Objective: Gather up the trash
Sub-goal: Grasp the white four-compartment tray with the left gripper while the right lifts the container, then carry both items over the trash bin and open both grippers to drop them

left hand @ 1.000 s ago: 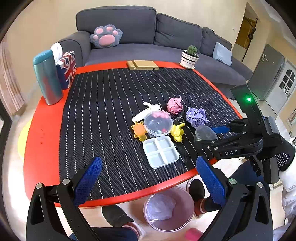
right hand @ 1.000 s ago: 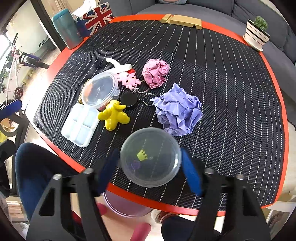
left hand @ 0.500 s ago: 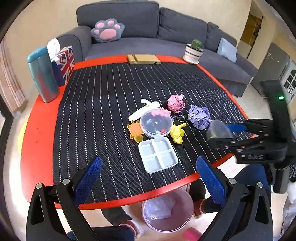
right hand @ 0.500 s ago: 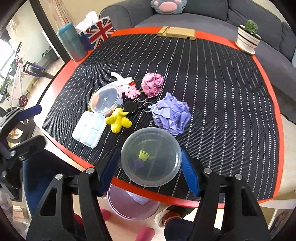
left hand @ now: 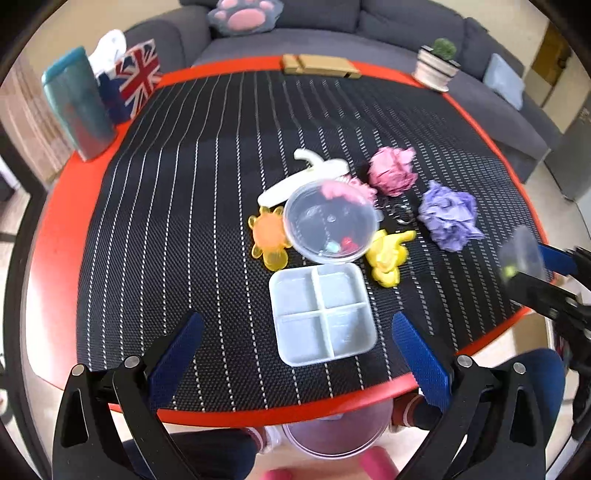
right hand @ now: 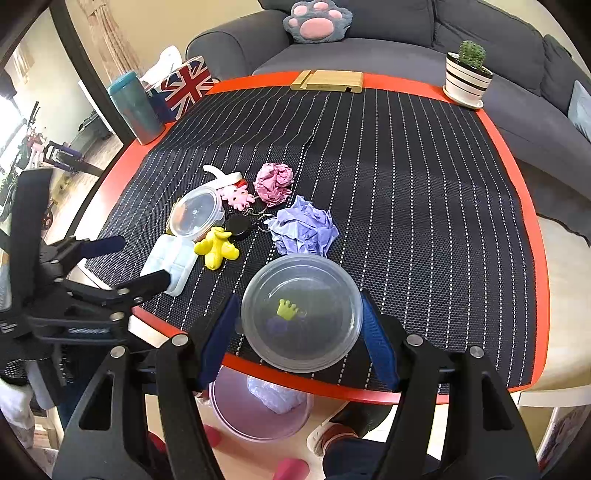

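While the right tongs (right hand: 301,332) clamp a clear round container (right hand: 302,313) between their blue pads, that container sits tilted over the near red rim of the counter (right hand: 517,192), with a small yellow crown-shaped bit (right hand: 287,309) inside it. Directly below the container, under the counter edge, stands a translucent pink bin (right hand: 258,417) holding a pale crumpled wad. Just beyond the container on the black striped mat (right hand: 406,184) lies a crumpled purple paper ball (right hand: 304,229), and farther from the container a crumpled pink paper ball (right hand: 275,183). To the left of the purple ball from the container's side are a black badge reel with key rings (right hand: 240,224), a yellow rubber toy (right hand: 216,246), a pink toy figure (right hand: 236,195), a lidded clear tub (right hand: 195,213), a white hook (right hand: 221,175) and a pale blue four-part tray (left hand: 322,314); an orange toy (left hand: 269,242) touches the tub on the side away from the container. The left tongs (left hand: 295,354) hang spread wide and gripping nothing, over the near counter edge left of the container. At the far rim, well apart from the container, stand a teal tumbler (right hand: 135,107), a Union Jack tissue box (right hand: 183,88), a wooden stand (right hand: 327,81) and a potted cactus (right hand: 467,75), with a grey sofa (right hand: 406,44) and paw cushion (right hand: 317,20) behind.
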